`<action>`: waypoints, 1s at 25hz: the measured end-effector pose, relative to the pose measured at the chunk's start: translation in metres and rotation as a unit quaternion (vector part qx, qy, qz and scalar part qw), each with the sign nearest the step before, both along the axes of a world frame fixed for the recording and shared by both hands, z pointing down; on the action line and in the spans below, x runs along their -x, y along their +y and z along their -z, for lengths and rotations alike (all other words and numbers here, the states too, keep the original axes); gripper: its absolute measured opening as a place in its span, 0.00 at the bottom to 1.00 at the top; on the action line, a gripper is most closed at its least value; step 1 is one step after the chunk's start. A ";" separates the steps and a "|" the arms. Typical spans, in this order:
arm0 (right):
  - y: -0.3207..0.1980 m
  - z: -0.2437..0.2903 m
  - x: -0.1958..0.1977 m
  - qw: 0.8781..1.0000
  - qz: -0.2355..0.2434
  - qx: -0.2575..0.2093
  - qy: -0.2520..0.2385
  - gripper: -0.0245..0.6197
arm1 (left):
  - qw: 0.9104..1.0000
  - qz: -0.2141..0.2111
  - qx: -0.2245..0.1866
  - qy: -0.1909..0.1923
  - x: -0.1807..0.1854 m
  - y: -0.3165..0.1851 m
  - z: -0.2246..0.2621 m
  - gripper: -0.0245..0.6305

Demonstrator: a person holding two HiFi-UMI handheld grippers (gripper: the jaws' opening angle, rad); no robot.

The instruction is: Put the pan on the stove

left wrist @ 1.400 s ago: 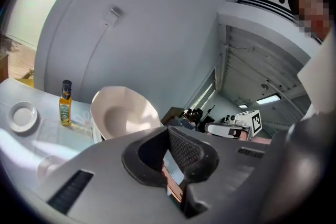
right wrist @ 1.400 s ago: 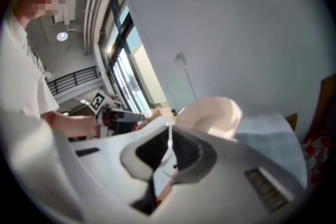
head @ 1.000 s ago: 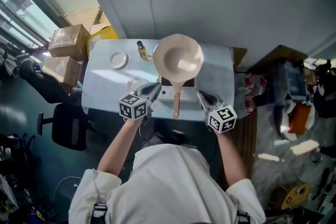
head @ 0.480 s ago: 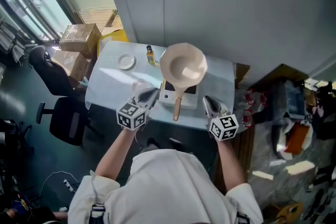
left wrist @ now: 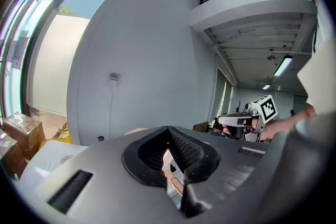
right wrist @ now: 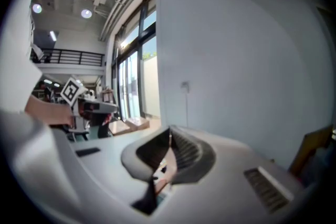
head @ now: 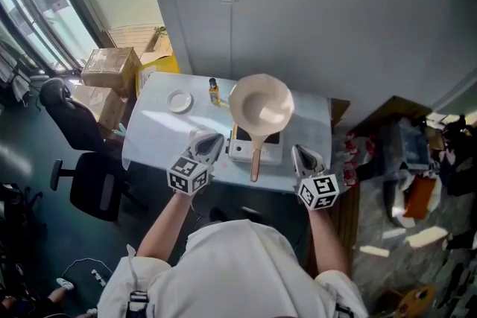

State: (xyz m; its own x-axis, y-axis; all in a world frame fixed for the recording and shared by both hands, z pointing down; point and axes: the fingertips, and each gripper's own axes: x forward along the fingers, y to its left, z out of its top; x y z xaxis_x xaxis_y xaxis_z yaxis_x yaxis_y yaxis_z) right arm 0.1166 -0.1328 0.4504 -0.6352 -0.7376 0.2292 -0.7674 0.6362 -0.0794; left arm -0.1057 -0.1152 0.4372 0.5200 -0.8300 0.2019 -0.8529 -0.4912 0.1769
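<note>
In the head view a cream pan sits on a small white stove on the table, its wooden handle pointing toward me. My left gripper is left of the stove and shut, holding nothing. Right of the stove, near the table's front edge, my right gripper is also shut and empty. In the left gripper view the left gripper has its pads together, and the stove shows through the small gap below them. The right gripper in the right gripper view has closed pads too.
A white table stands against a grey wall. On it are a small white plate and a little bottle at the back left. Cardboard boxes and an office chair stand to the left; clutter lies to the right.
The view has shifted as my head moved. Both grippers have drawn slightly back from the stove toward me; the pan stays put on the stove.
</note>
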 end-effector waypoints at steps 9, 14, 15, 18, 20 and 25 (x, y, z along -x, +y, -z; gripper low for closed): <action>0.002 0.010 0.011 1.000 -0.007 -0.013 -0.007 0.09 | 1.000 -0.013 -0.008 0.009 0.006 -0.003 0.011 0.07; 0.004 0.011 0.008 1.000 -0.015 -0.013 -0.006 0.09 | 1.000 -0.015 -0.002 0.014 0.007 -0.004 0.008 0.07; 0.005 0.011 0.007 1.000 -0.017 -0.014 -0.007 0.09 | 1.000 -0.016 -0.002 0.014 0.007 -0.004 0.007 0.07; 0.006 0.012 0.005 1.000 -0.023 -0.013 -0.009 0.09 | 1.000 -0.016 0.000 0.014 0.007 -0.003 0.006 0.07; 0.007 0.011 0.004 1.000 -0.024 -0.012 -0.008 0.09 | 1.000 -0.017 0.000 0.014 0.007 -0.003 0.006 0.07; 0.005 0.010 0.007 1.000 -0.023 -0.011 -0.008 0.09 | 1.000 -0.018 0.002 0.014 0.006 -0.005 0.005 0.07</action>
State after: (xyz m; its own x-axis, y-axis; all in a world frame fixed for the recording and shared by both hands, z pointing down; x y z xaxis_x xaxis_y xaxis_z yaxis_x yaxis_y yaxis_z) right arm 0.1099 -0.1280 0.4403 -0.6042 -0.7707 0.2025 -0.7944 0.6023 -0.0782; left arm -0.1118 -0.1205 0.4325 0.5549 -0.8099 0.1902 -0.8293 -0.5206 0.2028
